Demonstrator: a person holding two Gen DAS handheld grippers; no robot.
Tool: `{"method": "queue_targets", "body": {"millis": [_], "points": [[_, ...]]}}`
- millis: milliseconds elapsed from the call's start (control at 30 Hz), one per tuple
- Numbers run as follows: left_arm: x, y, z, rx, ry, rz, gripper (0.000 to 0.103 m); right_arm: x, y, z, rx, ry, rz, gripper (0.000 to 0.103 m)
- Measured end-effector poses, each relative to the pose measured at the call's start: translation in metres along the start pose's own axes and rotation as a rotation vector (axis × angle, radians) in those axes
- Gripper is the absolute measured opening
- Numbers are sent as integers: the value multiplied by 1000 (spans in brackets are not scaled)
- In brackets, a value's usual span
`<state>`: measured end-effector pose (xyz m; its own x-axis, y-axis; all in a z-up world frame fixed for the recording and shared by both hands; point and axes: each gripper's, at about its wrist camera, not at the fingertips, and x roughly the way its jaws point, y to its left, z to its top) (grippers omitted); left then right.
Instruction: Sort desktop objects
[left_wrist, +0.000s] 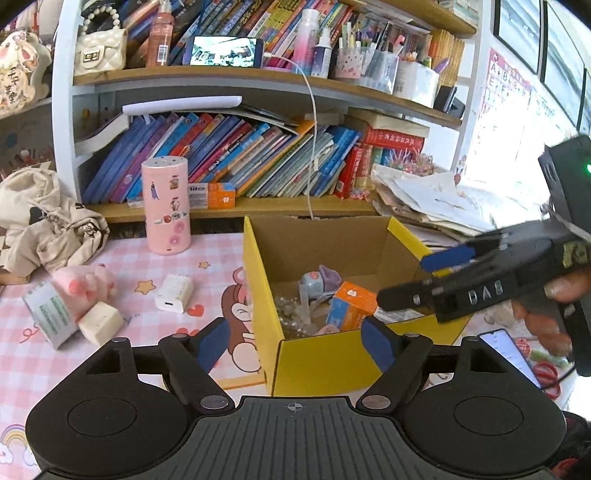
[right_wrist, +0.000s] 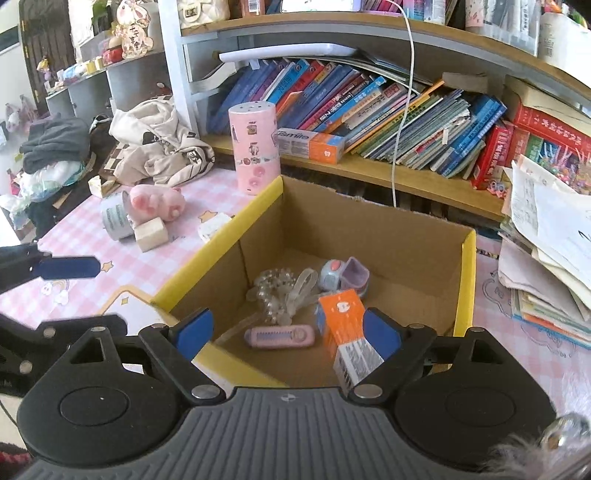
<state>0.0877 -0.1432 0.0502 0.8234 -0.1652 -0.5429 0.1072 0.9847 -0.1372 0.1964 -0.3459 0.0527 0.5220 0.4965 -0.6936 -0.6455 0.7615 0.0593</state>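
Note:
A yellow cardboard box (left_wrist: 314, 362) (right_wrist: 467, 280) stands open on the pink mat. In it lie an orange carton (left_wrist: 351, 304) (right_wrist: 341, 317), a pink comb (right_wrist: 279, 336), a bead string (right_wrist: 275, 291) and a grey-purple toy (right_wrist: 343, 275). My right gripper (right_wrist: 288, 336) (left_wrist: 417, 280) hovers over the box, open; the orange carton lies beside its right finger, untouched. My left gripper (left_wrist: 295, 345) (right_wrist: 77, 295) is open at the box's front left corner, holding nothing. Left on the mat: white charger (left_wrist: 173, 293), pink plush pig (left_wrist: 86, 286), white block (left_wrist: 100, 323), labelled tube (left_wrist: 50, 314).
A pink cylinder (left_wrist: 166, 205) stands behind the box near the book-filled shelf (left_wrist: 258, 206). Stacked papers (left_wrist: 436, 199) crowd the right side, a phone (left_wrist: 509, 354) lies at front right, and crumpled clothes (left_wrist: 44, 218) sit at far left. A white cable (left_wrist: 314, 147) hangs into the box area.

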Motion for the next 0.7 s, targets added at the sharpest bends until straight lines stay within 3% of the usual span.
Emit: {"method": "queue_targets", "body": {"millis": [367,700], "points": [[-2,13,-6,25,16,-72,82,-12,15,-26,70,33,-86,88],[-12,47,-16,100,72,-150,87,-11,59,-37,138,72,-200,91]]}}
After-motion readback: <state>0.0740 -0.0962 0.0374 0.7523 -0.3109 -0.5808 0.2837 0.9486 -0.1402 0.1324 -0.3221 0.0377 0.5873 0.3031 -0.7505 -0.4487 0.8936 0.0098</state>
